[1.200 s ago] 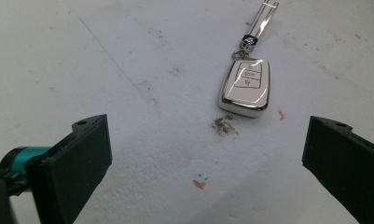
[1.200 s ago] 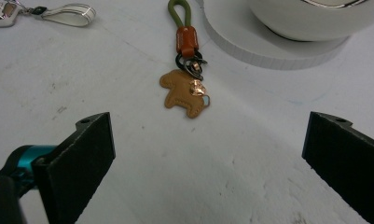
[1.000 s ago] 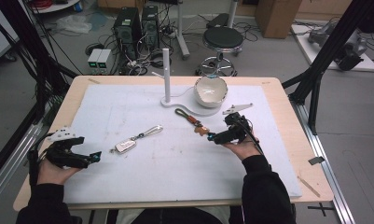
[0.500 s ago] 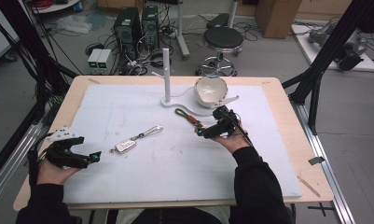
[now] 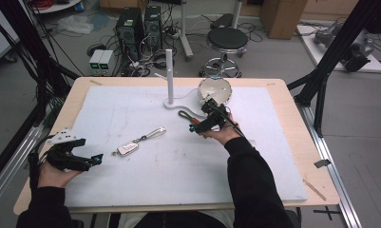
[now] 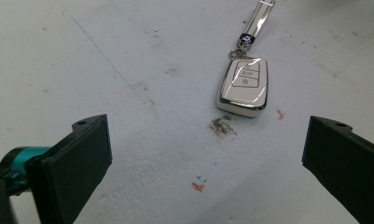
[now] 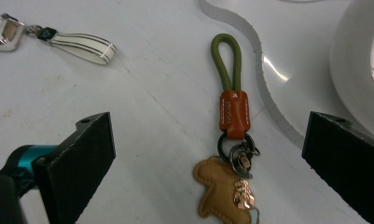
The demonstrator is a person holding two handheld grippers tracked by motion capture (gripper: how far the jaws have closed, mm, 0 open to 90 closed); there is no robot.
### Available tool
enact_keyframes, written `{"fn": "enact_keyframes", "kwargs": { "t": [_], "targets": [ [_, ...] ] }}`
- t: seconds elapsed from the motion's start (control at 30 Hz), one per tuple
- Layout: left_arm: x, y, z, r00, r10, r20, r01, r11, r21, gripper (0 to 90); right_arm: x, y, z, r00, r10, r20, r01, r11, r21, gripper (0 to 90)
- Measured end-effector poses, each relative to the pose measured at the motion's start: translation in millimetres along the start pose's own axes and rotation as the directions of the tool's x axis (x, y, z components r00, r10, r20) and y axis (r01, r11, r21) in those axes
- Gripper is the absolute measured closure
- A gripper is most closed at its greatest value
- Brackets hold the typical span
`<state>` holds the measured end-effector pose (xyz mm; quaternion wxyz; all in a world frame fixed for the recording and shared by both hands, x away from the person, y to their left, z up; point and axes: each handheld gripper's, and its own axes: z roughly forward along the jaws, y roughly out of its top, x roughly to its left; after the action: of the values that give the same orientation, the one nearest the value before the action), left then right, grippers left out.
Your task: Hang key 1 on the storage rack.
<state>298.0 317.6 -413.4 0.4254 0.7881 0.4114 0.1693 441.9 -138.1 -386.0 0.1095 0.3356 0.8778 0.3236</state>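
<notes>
A white car key fob (image 5: 128, 148) with a white strap (image 5: 152, 134) lies left of the mat's middle. A keychain (image 5: 184, 114) lies close to the white stand's base: green cord loop (image 7: 226, 60), orange leather tab (image 7: 233, 112), tan leather charm (image 7: 224, 191). My right gripper (image 5: 195, 128) hovers just over the keychain's near end, jaws wide open on either side of it, holding nothing (image 7: 212, 140). My left gripper (image 5: 95, 159) rests at the mat's left edge, open and empty. The key fob (image 6: 244, 86) lies a short way ahead of it.
A white stand (image 5: 169, 76) with a tall post and a curved flat base (image 7: 268, 70) sits at the back middle. A white bowl (image 5: 215, 90) is beside it, right behind my right hand. The white mat (image 5: 131, 199) covers the wooden table (image 5: 297, 118).
My right gripper has moved left and away from me, from the mat's right middle to over the keychain by the stand. The left gripper has stayed put.
</notes>
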Motion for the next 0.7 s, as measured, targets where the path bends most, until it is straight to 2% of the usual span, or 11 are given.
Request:
{"fn": "enact_keyframes", "kwargs": {
  "t": [0.1, 0.23, 0.5, 0.6, 0.7],
  "targets": [
    [-0.7, -0.4, 0.6, 1.0, 0.007, 0.001, -0.007, 1.0, 0.005, 1.8, 1.4, 5.1, 10.6, 0.9992, -0.04, 0.001, 0.04, 0.998, 0.048, 3.8],
    [0.3, -0.7, -0.5, 1.0, 0.006, 0.001, -0.006, 1.0, 0.0, 1.8, 2.0, 8.9, 24.2, 0.9988, -0.05, 0.001, 0.049, 0.994, 0.095, 3.8],
    [-0.7, 1.0, -2.8, 0.9999, 0.011, 0.002, -0.011, 0.9998, -0.016, 1.8, -0.5, 7.9, 44.8, 0.9984, -0.056, 0.004, 0.054, 0.986, 0.158, 4.8],
    [-1.0, 1.0, -2.6, 1.0, 0.003, 0.0, -0.003, 0.9997, -0.024, 1.8, -1.3, 6.8, 50.5, 0.9991, -0.043, -0.004, 0.043, 0.984, 0.171, 6.3],
    [-0.9, 1.0, -1.9, 1.0, 0.003, 0.001, -0.003, 0.9997, -0.022, 1.8, -1.4, 7.2, 54.1, 0.9994, -0.035, -0.005, 0.035, 0.984, 0.173, 15.6]
  ]
}}
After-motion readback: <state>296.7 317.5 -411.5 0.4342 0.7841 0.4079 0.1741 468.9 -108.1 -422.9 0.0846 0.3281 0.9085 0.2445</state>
